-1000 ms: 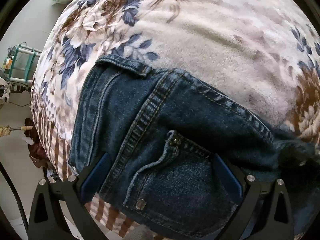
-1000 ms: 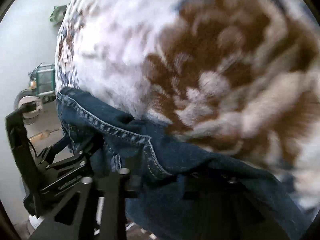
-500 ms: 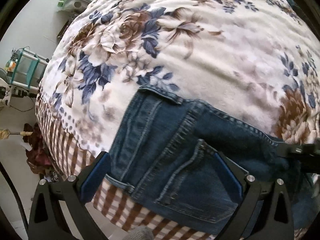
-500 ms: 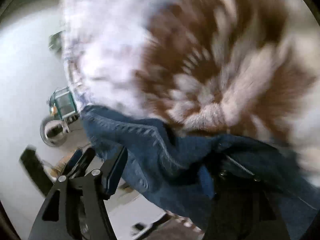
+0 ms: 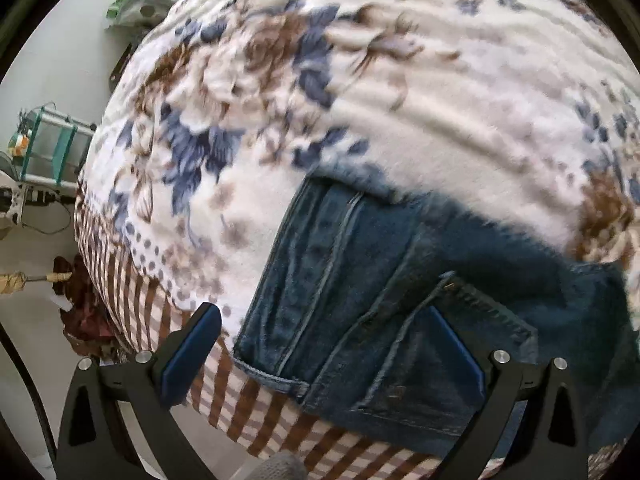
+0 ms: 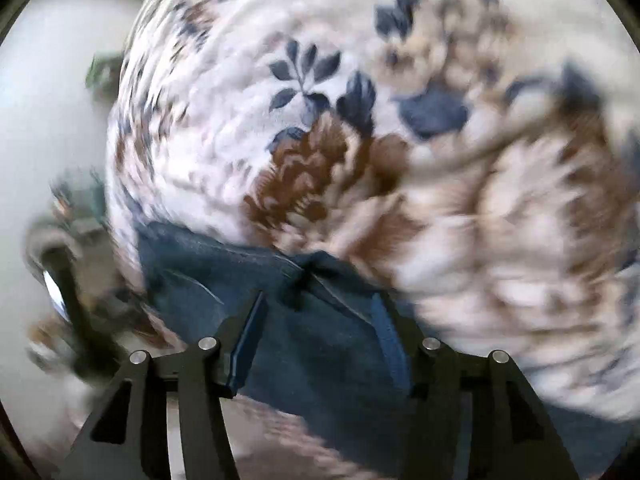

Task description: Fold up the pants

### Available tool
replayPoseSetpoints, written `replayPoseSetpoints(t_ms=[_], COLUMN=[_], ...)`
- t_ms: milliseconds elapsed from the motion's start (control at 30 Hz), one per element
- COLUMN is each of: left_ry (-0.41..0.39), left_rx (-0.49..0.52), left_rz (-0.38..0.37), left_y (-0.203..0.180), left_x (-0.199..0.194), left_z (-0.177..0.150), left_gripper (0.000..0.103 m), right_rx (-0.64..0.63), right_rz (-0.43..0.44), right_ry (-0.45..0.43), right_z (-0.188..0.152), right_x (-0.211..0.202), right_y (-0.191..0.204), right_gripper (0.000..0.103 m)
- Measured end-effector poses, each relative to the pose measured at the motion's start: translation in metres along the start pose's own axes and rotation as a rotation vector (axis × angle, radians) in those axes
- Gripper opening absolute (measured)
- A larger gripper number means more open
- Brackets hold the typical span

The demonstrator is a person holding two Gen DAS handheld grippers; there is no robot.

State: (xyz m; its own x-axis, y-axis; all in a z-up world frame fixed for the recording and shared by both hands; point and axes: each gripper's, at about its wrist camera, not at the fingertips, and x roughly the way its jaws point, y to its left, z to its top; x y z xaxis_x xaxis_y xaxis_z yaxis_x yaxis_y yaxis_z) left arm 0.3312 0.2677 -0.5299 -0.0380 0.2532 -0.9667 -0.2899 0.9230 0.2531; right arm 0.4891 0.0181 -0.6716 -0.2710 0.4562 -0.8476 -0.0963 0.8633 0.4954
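Both our left gripper [image 5: 320, 344] and right gripper [image 6: 316, 340] hang spread wide, empty, letting the jeans [image 5: 380, 280] rest flat on the floral blanket [image 5: 440, 100].

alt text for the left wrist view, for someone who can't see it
Dark blue jeans lie on a floral blanket near its striped edge, between the open fingers of the left gripper. The picture is slightly blurred.
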Motion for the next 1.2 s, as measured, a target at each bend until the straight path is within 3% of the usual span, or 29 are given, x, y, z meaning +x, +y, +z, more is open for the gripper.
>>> replayPoseSetpoints(t_ms=[100,200,233,267,300,333,400,500,567,667,700,767,800,833,900,1000,1067,1100,1167,1200], left_ry=[-0.039,-0.045,-0.052,-0.06,-0.064,-0.07,-0.069,-0.059,-0.066,-0.064,-0.061,-0.062,-0.069,-0.08,-0.095,-0.085,-0.065,-0.061,-0.054,-0.048], left_rx=[0.039,0.088,0.111,0.138,0.157,0.189,0.218,0.227,0.228,0.218,0.213,0.199,0.194,0.184,0.156,0.095,0.022,-0.001,-0.065,-0.094], left_rz=[-0.012,-0.046,-0.051,-0.043,-0.031,-0.004,0.018,0.02,0.03,0.032,0.032,0.031,0.034,0.04,0.047,0.04,0.024,0.022,0.014,0.015], left_y=[-0.025,-0.061,-0.074,-0.087,-0.094,-0.104,-0.111,-0.109,-0.105,-0.102,-0.102,-0.097,-0.093,-0.086,-0.069,-0.04,-0.008,0.003,0.032,0.045], left_x=[-0.012,-0.015,-0.015,-0.013,-0.011,-0.006,-0.001,0.005,0.007,0.006,0.006,0.003,0.001,-0.003,-0.007,-0.01,-0.013,-0.014,-0.015,-0.014], left_z=[0.008,0.014,0.016,0.018,0.019,0.019,0.019,0.017,0.015,0.014,0.014,0.013,0.012,0.011,0.01,0.007,0.003,0.001,-0.004,-0.004], left_gripper=[0.103,0.103,0.103,0.103,0.103,0.103,0.103,0.103,0.103,0.103,0.103,0.103,0.103,0.103,0.103,0.103,0.103,0.103,0.103,0.103], right_rx=[-0.092,-0.2,-0.213,-0.232,-0.266,-0.295,-0.195,-0.062,-0.068,-0.102,-0.098,-0.061,-0.065,-0.104,-0.092,0.056,0.044,0.032,0.015,0.009], right_rz=[-0.076,-0.156,-0.162,-0.171,-0.21,-0.344,-0.38,-0.257,-0.204,-0.21,-0.22,-0.164,-0.179,-0.222,-0.291,-0.247,-0.246,-0.242,-0.224,-0.199], right_ry=[0.075,0.094,0.109,0.116,0.113,0.107,0.081,0.046,0.065,0.084,0.113,0.159,0.151,0.142,0.092,0.08,0.077,0.06,0.018,0.002], right_z=[-0.018,-0.027,-0.026,-0.027,-0.027,-0.026,-0.022,-0.025,-0.03,-0.033,-0.033,-0.03,-0.029,-0.029,-0.027,-0.027,-0.03,-0.032,-0.035,-0.035], right_x=[0.007,0.03,0.04,0.049,0.057,0.068,0.063,0.036,0.025,0.027,0.036,0.054,0.059,0.062,0.055,0.038,0.025,0.017,-0.005,-0.012], right_y=[0.0,0.01,0.012,0.014,0.015,0.011,-0.016,-0.047,-0.052,-0.061,-0.068,-0.072,-0.073,-0.071,-0.08,-0.096,-0.085,-0.077,-0.061,-0.051], right_gripper=[0.058,0.057,0.049,0.033,0.009,0.007,0.005,0.006,0.007,0.033,0.036,0.036,0.033,0.021,0.008,0.011,0.012,0.014,0.031,0.049])
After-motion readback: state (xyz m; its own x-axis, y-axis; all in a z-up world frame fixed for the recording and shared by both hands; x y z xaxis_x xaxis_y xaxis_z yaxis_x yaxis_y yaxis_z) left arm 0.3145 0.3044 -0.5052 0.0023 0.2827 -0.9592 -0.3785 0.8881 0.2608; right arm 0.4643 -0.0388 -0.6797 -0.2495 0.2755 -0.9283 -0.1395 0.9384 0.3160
